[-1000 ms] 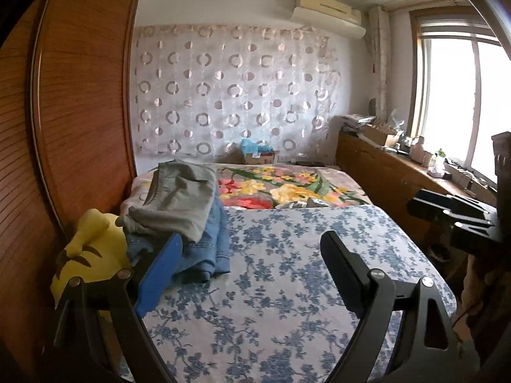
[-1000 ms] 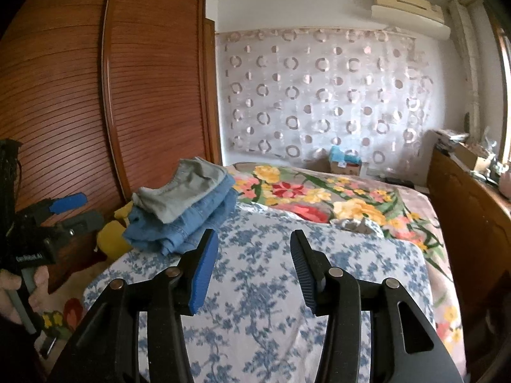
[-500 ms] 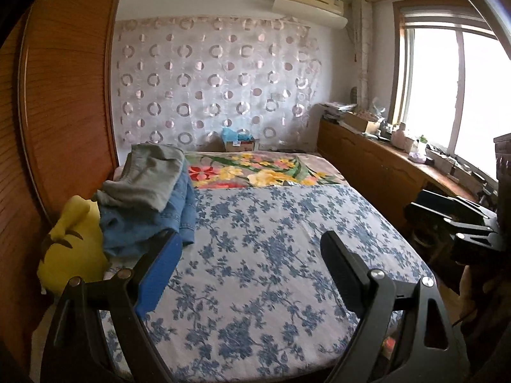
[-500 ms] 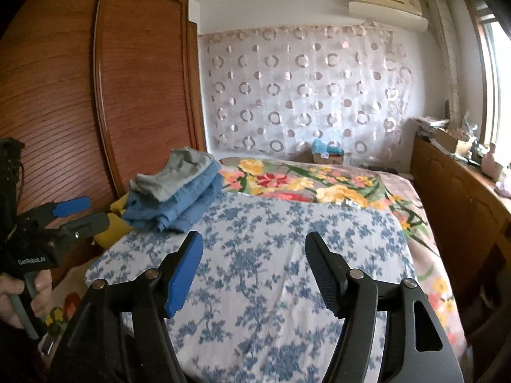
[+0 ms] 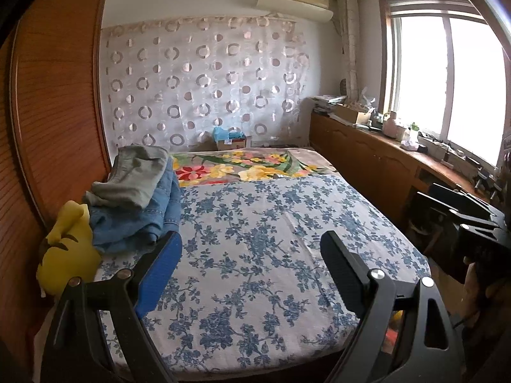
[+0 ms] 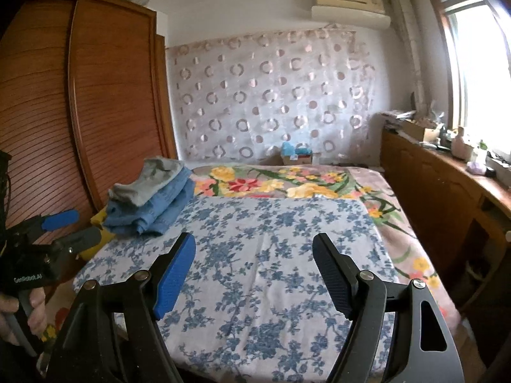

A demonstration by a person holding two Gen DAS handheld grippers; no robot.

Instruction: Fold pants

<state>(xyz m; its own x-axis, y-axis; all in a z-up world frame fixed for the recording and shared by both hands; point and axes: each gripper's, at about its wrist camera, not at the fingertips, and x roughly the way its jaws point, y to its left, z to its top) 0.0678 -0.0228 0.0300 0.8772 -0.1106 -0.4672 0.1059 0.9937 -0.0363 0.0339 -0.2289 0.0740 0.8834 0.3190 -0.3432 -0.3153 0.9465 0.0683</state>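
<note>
A pile of folded pants lies at the left side of the bed: grey pants [image 5: 134,178] [image 6: 153,175] on top of blue jeans [image 5: 140,220] [image 6: 156,210]. My left gripper [image 5: 250,242] hovers open over the near part of the blue-flowered sheet [image 5: 255,210], with nothing between its fingers; the right wrist view shows it at the left edge [image 6: 75,228], held by a hand. My right gripper [image 6: 254,241] also points over the sheet [image 6: 271,223], its jaws opening with nothing between them. It shows at the right edge of the left wrist view [image 5: 426,193].
A yellow plush toy [image 5: 64,245] sits beside the pile against the wooden wardrobe [image 5: 48,111]. A flowered blanket [image 5: 239,169] covers the bed's far end, with a cardboard box [image 5: 231,140] behind it. A cluttered wooden counter [image 5: 367,150] runs along the right under the window.
Both grippers have drawn back from the bed, so the pile and sheet look farther off. The right gripper's jaws have spread wider. The left jaws keep the same width.
</note>
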